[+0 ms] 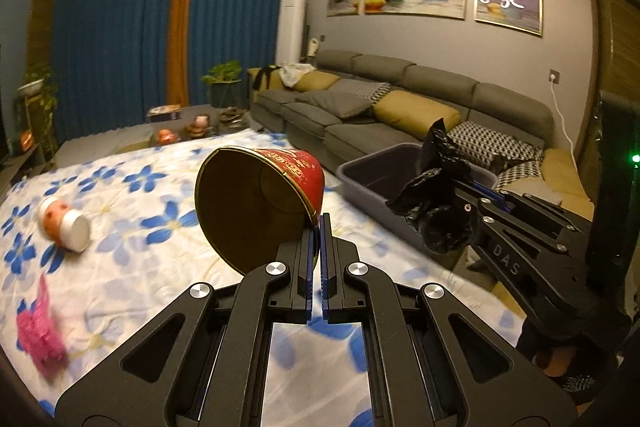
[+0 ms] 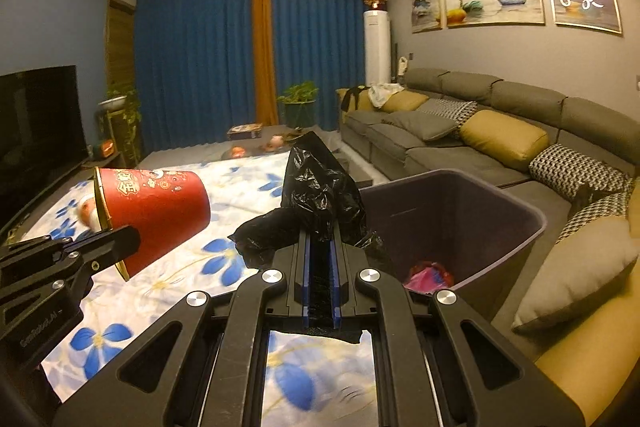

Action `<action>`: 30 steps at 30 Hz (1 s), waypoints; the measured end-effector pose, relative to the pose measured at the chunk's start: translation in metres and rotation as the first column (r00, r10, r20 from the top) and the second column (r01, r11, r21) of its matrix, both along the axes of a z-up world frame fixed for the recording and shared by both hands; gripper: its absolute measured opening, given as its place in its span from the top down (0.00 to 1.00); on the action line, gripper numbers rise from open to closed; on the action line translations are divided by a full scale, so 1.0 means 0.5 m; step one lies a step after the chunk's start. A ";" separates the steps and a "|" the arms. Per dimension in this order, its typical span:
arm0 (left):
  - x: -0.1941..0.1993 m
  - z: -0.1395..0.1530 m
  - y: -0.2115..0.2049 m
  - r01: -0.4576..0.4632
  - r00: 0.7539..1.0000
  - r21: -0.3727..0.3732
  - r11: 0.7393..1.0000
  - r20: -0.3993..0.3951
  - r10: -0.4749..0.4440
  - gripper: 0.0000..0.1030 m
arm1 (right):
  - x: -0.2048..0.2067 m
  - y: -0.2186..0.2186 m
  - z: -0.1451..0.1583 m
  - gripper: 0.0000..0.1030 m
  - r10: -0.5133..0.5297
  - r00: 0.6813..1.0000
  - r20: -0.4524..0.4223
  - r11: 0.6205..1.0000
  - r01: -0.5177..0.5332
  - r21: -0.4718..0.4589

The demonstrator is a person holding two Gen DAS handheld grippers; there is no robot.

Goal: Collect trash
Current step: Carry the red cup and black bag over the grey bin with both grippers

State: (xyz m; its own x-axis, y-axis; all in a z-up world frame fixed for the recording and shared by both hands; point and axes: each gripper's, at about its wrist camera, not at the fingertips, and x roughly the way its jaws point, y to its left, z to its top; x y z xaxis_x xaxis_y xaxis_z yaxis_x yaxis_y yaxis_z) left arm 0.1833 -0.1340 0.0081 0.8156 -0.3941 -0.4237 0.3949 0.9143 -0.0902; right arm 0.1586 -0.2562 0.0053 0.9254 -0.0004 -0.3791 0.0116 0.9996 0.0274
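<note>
My left gripper (image 1: 320, 223) is shut on the rim of a red paper cup (image 1: 256, 203), held tilted above the flowered cloth; the cup also shows in the right wrist view (image 2: 156, 211). My right gripper (image 2: 320, 239) is shut on a crumpled black plastic bag (image 2: 316, 195), held near the rim of the dark grey bin (image 2: 500, 195). The bag (image 1: 436, 195) and bin (image 1: 384, 171) also show in the left wrist view. Pink trash (image 2: 430, 277) lies at the bin's bottom.
A small pink-and-white bottle (image 1: 64, 223) and a pink crumpled item (image 1: 40, 331) lie on the flowered cloth (image 1: 140, 259) at the left. A grey sofa (image 2: 480, 131) with cushions runs along the right. A TV (image 2: 40, 115) stands at the left.
</note>
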 end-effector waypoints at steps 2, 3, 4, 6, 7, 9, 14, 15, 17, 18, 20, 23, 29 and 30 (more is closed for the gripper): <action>0.012 0.003 -0.021 0.020 1.000 0.004 1.000 0.004 -0.020 0.98 | 0.007 -0.017 0.002 0.91 -0.018 1.000 0.009 1.000 0.018 -0.002; 0.018 0.007 -0.035 0.031 0.999 0.007 0.999 0.009 -0.031 0.98 | 0.011 -0.030 0.005 0.91 -0.030 0.999 0.015 1.000 0.030 -0.002; 0.027 0.011 -0.049 0.047 0.999 0.006 0.999 0.013 -0.047 0.98 | 0.014 -0.040 0.006 0.91 -0.040 0.999 0.020 0.999 0.040 -0.002; 0.039 0.017 -0.073 0.068 0.998 0.003 0.998 0.017 -0.068 0.98 | 0.023 -0.063 0.009 0.91 -0.061 0.998 0.026 0.998 0.061 0.001; 0.044 0.020 -0.085 0.079 0.997 0.001 0.997 0.017 -0.079 0.98 | 0.028 -0.079 0.011 0.91 -0.075 0.997 0.028 0.997 0.075 0.007; 0.061 0.022 -0.111 0.102 0.995 -0.002 0.995 0.013 -0.102 0.98 | 0.034 -0.099 0.011 0.91 -0.093 0.995 0.032 0.996 0.093 0.010; 0.105 0.019 -0.173 0.160 0.987 -0.019 0.987 -0.010 -0.160 0.98 | 0.054 -0.153 0.013 0.91 -0.127 0.991 0.043 0.992 0.126 0.022; 0.113 0.017 -0.180 0.167 0.986 -0.020 0.986 -0.013 -0.167 0.98 | 0.058 -0.164 0.013 0.91 -0.132 0.990 0.044 0.991 0.131 0.029; 0.126 0.015 -0.199 0.181 0.983 -0.020 0.983 -0.014 -0.181 0.98 | 0.067 -0.175 0.012 0.91 -0.137 0.990 0.042 0.990 0.136 0.033; 0.131 0.014 -0.209 0.188 0.982 -0.022 0.982 -0.014 -0.188 0.98 | 0.072 -0.182 0.010 0.91 -0.144 0.989 0.040 0.989 0.143 0.032; 0.143 0.013 -0.227 0.205 0.978 -0.026 0.978 -0.015 -0.206 0.98 | 0.078 -0.190 0.007 0.91 -0.147 0.988 0.038 0.989 0.146 0.030; 0.154 0.009 -0.251 0.222 0.975 -0.026 0.975 -0.021 -0.223 0.98 | 0.082 -0.196 0.001 0.91 -0.153 0.987 0.036 0.988 0.153 0.025; 0.180 -0.005 -0.275 0.236 0.970 -0.041 0.971 -0.051 -0.238 0.98 | 0.092 -0.199 -0.002 0.91 -0.172 0.985 0.027 0.985 0.172 0.024; 0.185 -0.008 -0.278 0.238 0.969 -0.043 0.970 -0.055 -0.240 0.98 | 0.095 -0.202 -0.003 0.91 -0.175 0.984 0.026 0.984 0.174 0.025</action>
State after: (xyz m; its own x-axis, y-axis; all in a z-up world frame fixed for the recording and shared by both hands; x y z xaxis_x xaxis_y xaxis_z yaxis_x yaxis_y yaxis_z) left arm 0.2759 -0.2732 0.0042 0.6698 -0.5901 -0.4507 0.5945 0.7898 -0.1506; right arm 0.2063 -0.3574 0.0040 0.9222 -0.1542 -0.3548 0.1844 0.9814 0.0527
